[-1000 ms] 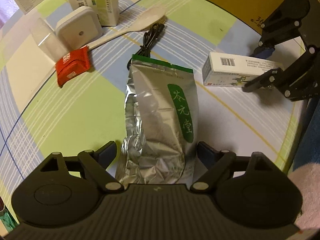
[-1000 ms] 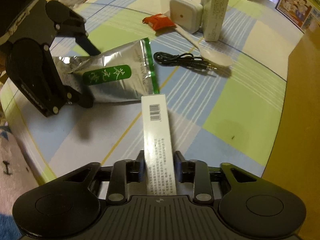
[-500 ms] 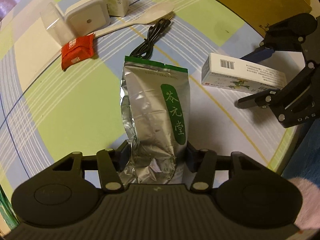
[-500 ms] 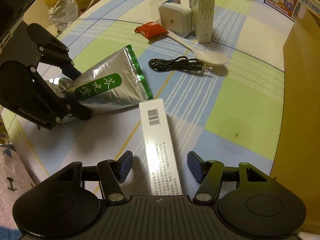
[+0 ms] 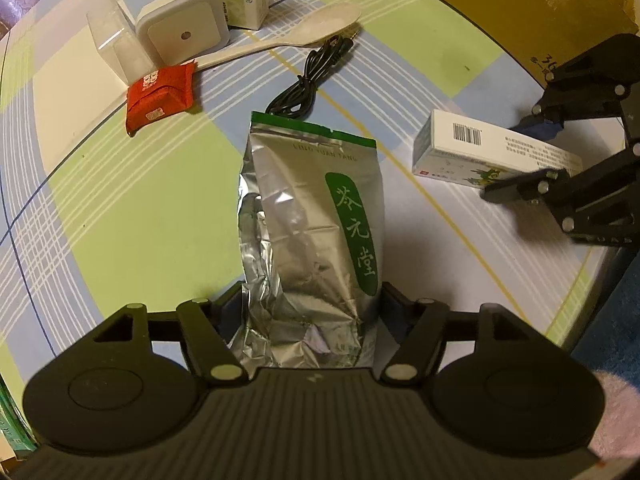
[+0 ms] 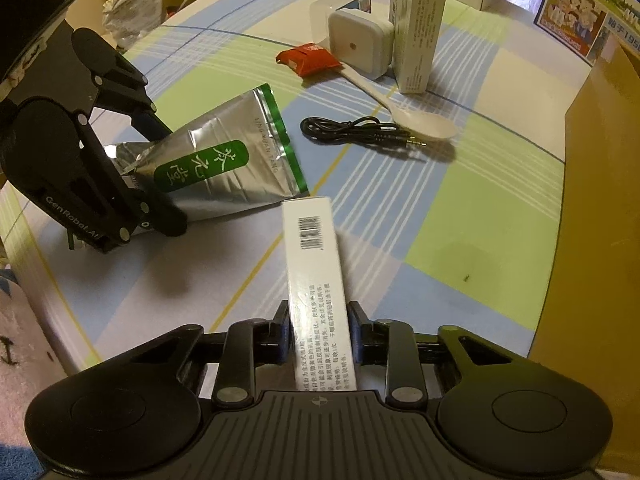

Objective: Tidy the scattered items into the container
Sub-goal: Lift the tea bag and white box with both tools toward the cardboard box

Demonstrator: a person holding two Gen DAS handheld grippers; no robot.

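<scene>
Left gripper [image 5: 310, 312] at 6 o'clock: jaws opening around silver bag [image 5: 316, 236], pads touching its crinkly bottom. Bag soft, light, slippery; hold low. Right gripper [image 6: 318, 338] squeezing stiff white box [image 6: 316, 276] by end.

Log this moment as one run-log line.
left gripper: jaws opening, foil pouch between them | right gripper: shut on white carton | both items on table

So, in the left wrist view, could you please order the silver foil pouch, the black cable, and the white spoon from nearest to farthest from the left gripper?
1. Silver foil pouch: between the opening jaws of the left gripper.
2. Black cable: just beyond the pouch's top edge.
3. White spoon: farthest, past the cable, beside the white square box.
</scene>
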